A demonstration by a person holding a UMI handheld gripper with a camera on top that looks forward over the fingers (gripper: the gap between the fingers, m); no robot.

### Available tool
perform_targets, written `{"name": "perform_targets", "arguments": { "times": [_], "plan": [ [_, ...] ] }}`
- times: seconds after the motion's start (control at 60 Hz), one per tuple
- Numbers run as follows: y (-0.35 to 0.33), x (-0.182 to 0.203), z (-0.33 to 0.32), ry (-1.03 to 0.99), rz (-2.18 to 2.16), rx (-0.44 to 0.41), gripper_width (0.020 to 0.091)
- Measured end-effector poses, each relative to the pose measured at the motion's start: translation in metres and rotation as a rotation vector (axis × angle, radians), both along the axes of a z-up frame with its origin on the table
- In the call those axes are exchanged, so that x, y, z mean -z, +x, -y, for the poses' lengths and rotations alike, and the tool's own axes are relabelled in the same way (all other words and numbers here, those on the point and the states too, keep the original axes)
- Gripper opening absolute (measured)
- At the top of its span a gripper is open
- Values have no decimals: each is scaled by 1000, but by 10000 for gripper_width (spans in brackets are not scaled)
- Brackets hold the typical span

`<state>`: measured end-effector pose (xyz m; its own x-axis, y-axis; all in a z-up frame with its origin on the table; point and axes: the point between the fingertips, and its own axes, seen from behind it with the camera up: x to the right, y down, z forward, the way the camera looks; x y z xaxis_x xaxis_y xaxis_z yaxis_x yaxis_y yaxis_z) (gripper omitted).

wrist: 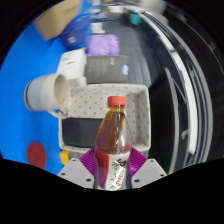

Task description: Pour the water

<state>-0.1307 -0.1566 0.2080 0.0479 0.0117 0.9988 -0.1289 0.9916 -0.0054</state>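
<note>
A clear bottle (113,135) with an orange-red cap and reddish-brown liquid stands upright between my fingers, label facing me. Both magenta pads press on its lower body, so my gripper (112,168) is shut on it. Beyond the bottle lies a white cup (50,93) tipped on its side, mouth toward the right, at the left of a grey basket (95,128). The cup sits ahead and left of the bottle's cap. The bottle's base is hidden between the fingers.
The grey basket's far wall (130,97) rises behind the bottle. A blue surface (30,60) spreads to the left with a red disc (36,154) near my left finger. A purple item (102,43) lies farther back. A dark curved edge (180,70) runs along the right.
</note>
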Motion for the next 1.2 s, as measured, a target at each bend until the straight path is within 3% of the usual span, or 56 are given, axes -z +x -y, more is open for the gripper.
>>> {"name": "perform_targets", "arguments": {
  "times": [0.283,0.433,0.667,0.7,0.85,1.083,1.167,1.2],
  "plan": [
    [3,30,-13,-926,283,-41,390],
    [8,52,-9,-1291,403,-80,387],
    [0,94,-16,-1334,413,-72,406],
    [1,88,-15,-1349,386,-104,414],
    [1,89,-24,-1400,384,-88,423],
    [1,90,-28,-1447,401,-79,557],
    [7,98,-29,-1491,448,-44,706],
    [12,98,-32,-1509,452,-34,728]
  ]
}}
